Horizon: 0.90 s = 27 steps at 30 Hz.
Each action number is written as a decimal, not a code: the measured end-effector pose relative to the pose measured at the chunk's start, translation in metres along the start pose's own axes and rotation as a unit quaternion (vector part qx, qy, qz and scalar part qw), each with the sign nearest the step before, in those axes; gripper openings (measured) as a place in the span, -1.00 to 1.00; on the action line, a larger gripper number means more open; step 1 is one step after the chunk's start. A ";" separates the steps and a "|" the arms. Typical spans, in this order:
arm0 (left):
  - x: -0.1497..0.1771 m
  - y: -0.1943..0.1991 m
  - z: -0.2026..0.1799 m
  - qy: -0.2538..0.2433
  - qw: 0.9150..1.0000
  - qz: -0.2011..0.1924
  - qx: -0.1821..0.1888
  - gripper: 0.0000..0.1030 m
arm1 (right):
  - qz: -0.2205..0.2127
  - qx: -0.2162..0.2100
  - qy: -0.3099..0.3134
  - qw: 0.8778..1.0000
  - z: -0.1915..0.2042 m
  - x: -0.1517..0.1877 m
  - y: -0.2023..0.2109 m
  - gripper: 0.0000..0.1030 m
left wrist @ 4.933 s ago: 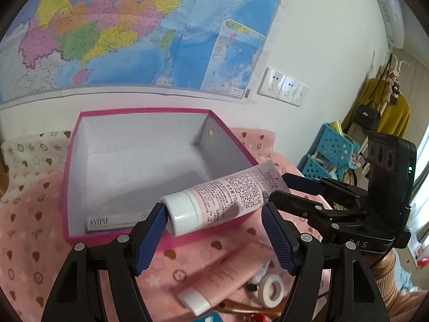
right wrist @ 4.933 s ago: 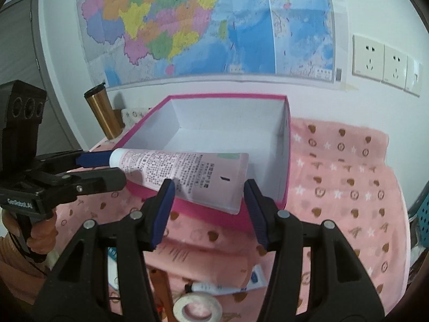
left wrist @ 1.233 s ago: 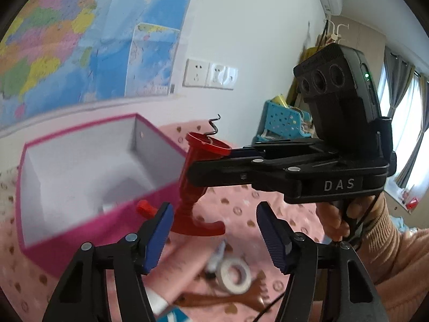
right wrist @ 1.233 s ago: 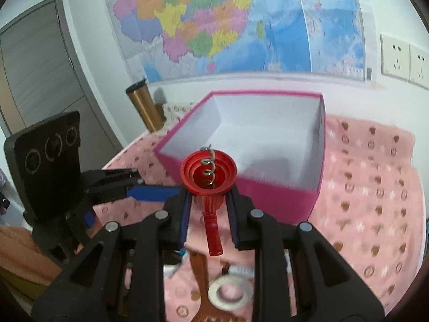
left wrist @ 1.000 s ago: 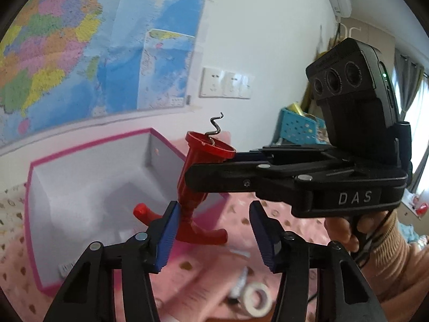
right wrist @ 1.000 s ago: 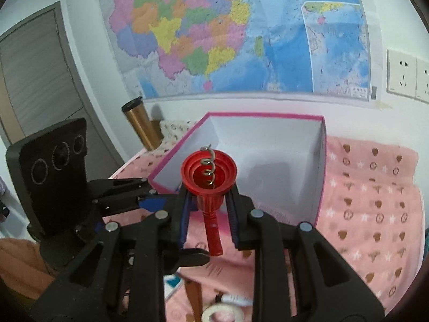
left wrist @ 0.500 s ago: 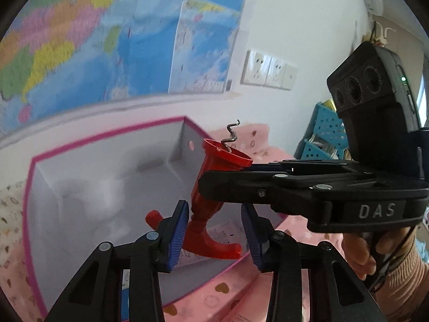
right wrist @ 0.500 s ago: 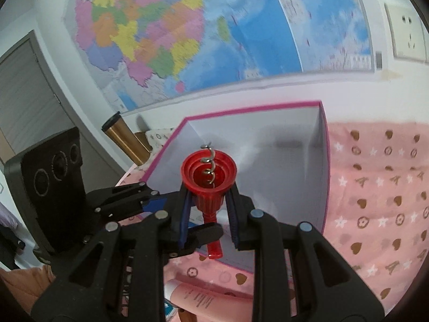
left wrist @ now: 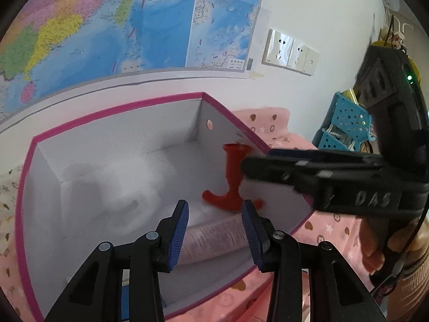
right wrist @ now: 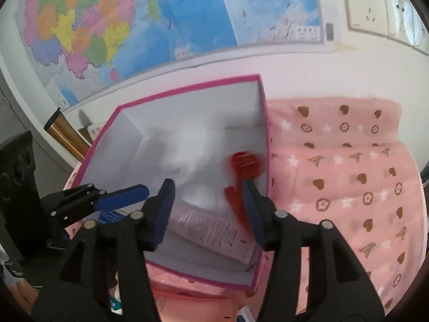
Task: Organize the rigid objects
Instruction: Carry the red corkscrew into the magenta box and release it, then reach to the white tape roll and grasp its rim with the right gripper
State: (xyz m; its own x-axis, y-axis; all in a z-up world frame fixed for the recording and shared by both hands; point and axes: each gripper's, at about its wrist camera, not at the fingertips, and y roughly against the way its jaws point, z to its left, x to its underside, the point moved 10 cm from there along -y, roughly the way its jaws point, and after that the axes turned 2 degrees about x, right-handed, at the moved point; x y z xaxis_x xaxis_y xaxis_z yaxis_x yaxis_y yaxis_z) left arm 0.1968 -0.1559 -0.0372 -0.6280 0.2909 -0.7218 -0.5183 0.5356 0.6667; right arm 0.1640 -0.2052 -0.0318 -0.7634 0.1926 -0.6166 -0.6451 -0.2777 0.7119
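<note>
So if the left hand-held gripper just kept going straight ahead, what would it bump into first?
Probably the pink tube lying in the pink box: it sits right between the open fingers of the left hand-held gripper. The red corkscrew stands just beyond. Depth is hard to judge.

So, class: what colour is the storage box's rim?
Magenta pink on the storage box, white inside; clearest in the right wrist view.

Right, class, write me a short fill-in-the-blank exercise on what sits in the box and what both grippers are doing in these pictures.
1. The red plastic corkscrew is inside the pink-rimmed cardboard ____.
2. The jaws of the right gripper stand ____, holding nothing.
3. The pale pink printed tube lies on the box's ____.
4. The left gripper holds ____.

Missing words: box; open; floor; nothing
</note>
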 end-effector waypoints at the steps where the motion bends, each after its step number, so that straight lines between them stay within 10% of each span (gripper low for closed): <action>1: 0.000 0.001 0.000 0.000 1.000 -0.002 0.000 -0.18 | -0.009 0.010 0.000 1.000 -0.003 -0.001 0.006 0.12; 18: 0.028 0.073 0.000 0.022 0.997 -0.068 0.029 0.11 | -0.032 -0.042 0.027 0.998 0.000 0.047 0.076 0.12; 27: 0.086 0.075 -0.032 0.023 0.997 -0.029 0.068 0.12 | 0.017 -0.049 0.069 0.996 0.012 0.119 0.090 0.12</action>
State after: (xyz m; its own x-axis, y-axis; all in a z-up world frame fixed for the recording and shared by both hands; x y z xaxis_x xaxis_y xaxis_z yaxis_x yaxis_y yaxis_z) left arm 0.0853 -0.1162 -0.0434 -0.6270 0.2216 -0.7469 -0.4722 0.6545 0.5905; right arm 0.0145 -0.1958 -0.0370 -0.7680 0.0527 -0.6383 -0.6078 -0.3739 0.7005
